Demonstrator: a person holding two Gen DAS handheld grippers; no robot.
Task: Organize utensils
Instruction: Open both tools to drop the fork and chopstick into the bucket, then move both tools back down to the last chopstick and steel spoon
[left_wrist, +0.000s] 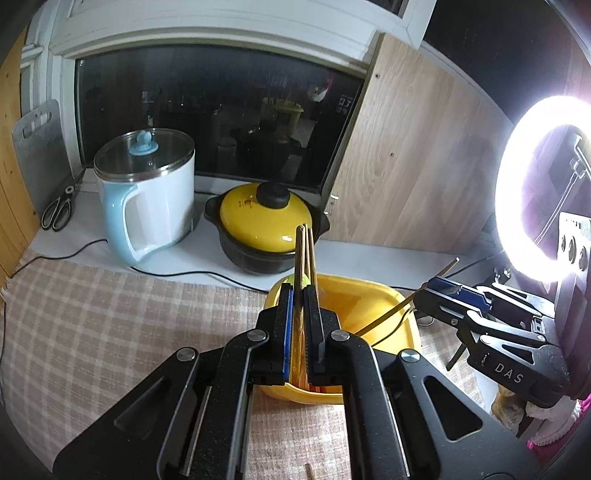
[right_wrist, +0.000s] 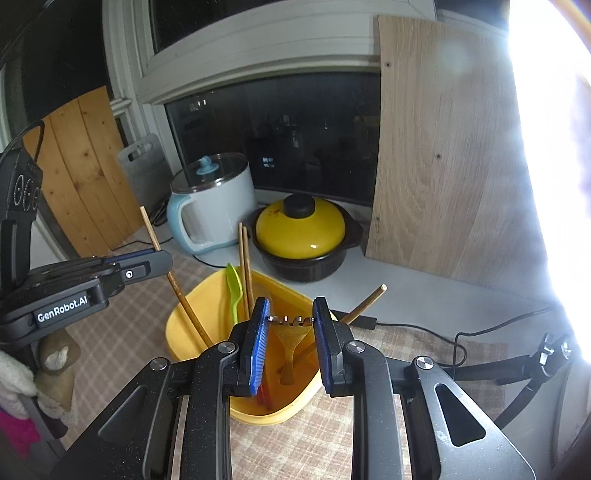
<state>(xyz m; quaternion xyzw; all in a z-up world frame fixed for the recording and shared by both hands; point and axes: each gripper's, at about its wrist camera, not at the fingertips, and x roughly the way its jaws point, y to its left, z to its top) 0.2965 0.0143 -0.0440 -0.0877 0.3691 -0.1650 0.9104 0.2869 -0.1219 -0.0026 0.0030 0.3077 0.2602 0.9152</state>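
A yellow plastic bin (right_wrist: 184, 325) stands on the checked cloth; it also shows in the left wrist view (left_wrist: 369, 295). It holds two upright wooden chopsticks (right_wrist: 244, 266), a green spoon (right_wrist: 233, 291), a wooden fork (right_wrist: 290, 332) and another stick (right_wrist: 364, 304). My left gripper (left_wrist: 298, 295) is shut on a wooden chopstick (left_wrist: 301, 258); from the right wrist view that chopstick (right_wrist: 173, 280) leans into the bin beside the left gripper (right_wrist: 162, 258). My right gripper (right_wrist: 291, 314) is open just above the bin, its jaws on either side of the fork's tines; it also shows in the left wrist view (left_wrist: 439, 286).
A yellow-lidded black pot (left_wrist: 266, 229) and a white and blue kettle (left_wrist: 147, 199) stand behind the bin. Scissors (left_wrist: 59, 210) and a grey board (left_wrist: 37, 147) are at far left. A ring light (left_wrist: 535, 184) glares at right. Cables (right_wrist: 443, 328) cross the cloth.
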